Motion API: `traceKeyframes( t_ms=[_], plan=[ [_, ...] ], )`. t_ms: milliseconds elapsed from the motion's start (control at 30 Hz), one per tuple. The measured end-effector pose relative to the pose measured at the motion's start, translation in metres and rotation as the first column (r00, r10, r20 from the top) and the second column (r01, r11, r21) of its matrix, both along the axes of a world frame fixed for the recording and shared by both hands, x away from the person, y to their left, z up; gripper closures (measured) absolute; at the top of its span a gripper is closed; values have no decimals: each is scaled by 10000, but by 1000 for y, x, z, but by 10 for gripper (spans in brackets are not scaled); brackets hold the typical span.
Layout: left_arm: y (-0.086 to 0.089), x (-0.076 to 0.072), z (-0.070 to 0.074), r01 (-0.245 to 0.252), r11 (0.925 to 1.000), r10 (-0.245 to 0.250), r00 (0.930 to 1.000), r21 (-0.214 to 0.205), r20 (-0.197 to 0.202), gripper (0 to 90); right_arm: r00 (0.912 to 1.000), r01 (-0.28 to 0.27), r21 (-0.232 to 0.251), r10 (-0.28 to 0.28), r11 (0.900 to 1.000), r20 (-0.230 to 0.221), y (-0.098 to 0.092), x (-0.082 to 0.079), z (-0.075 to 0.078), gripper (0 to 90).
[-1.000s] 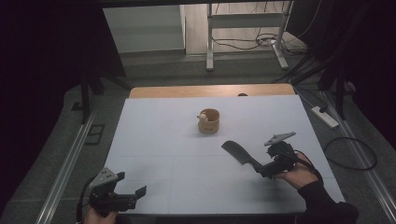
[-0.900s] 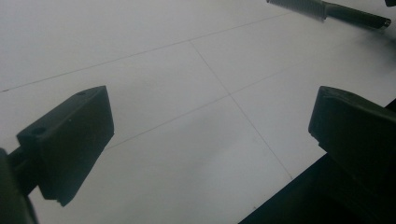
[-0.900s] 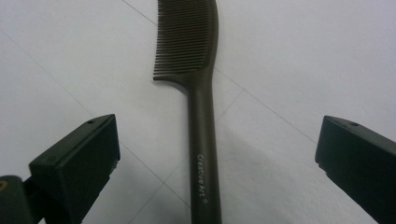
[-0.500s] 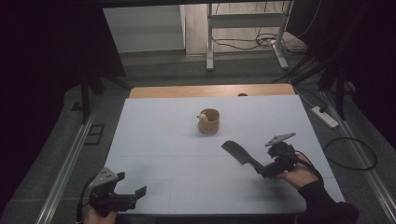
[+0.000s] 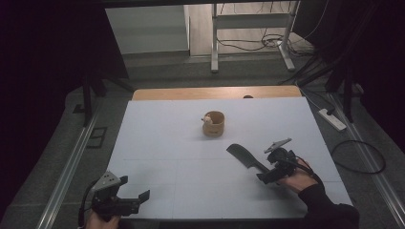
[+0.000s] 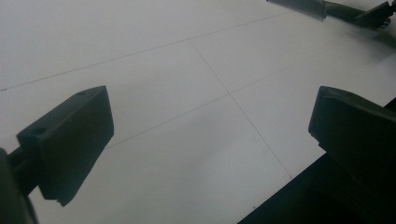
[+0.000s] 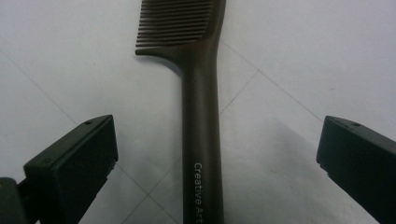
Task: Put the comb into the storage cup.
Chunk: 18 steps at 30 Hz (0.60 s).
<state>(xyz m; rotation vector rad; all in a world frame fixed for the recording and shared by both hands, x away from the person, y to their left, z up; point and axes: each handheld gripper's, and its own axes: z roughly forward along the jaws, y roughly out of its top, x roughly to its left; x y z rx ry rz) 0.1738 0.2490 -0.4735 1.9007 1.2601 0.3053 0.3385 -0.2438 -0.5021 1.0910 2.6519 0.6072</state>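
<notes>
At the near left corner of the white table (image 5: 157, 143), the left gripper (image 5: 135, 200) is held low in a hand (image 5: 98, 220), well apart from everything else. In the left gripper view its jaws are seen spread wide, with only bare table surface between them.

Toward the middle of the table, farther back, a small wooden cup (image 5: 214, 123) stands upright, with a small pale object at its rim that is too small to be made out.

To the right and nearer, a dark comb (image 5: 246, 156) lies flat on the table, its toothed end pointed toward the cup and its handle toward the right gripper (image 5: 267, 175), which is held in the right hand (image 5: 298, 176). In the right gripper view the jaws are seen wide open on either side of the comb's handle (image 7: 201, 140), neither touching it; white lettering reading "Creative Art" is printed on the handle.
</notes>
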Motion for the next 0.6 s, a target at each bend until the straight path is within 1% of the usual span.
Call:
traceKeyframes(
  t_ms=[33,67,100,200,233,433,567,600],
  plan=[
    [0,0,0,-4,10000,4,10000,-2,-4,8,9999,-84,-75,83,9999,-82,2,1,-4,0],
    [0,0,0,-4,10000,4,10000,-2,-4,8,9999,-84,-75,83,9999,-82,2,1,-4,0],
    [0,0,0,-3,10000,3,10000,-10,-10,8,9996,-247,-187,244,9995,-160,4,3,-7,0],
    [0,0,0,-1,10000,1,10000,-14,-17,7,9994,-277,-375,269,9989,-209,6,3,-10,0],
    [0,0,0,1,10000,-1,10000,-10,-28,8,9994,-229,-337,220,9992,-264,5,4,-12,0],
    [0,0,0,4,10000,-4,10000,-3,-30,8,9994,-189,-275,182,9994,-279,5,4,-12,0],
    [0,0,0,5,10000,-5,10000,-2,-44,8,9990,-139,-433,120,9990,-432,7,5,-11,4],
    [0,0,0,3,10000,-3,10000,-6,-47,8,9988,-116,-486,92,9988,-481,8,5,-10,25]
  ],
)
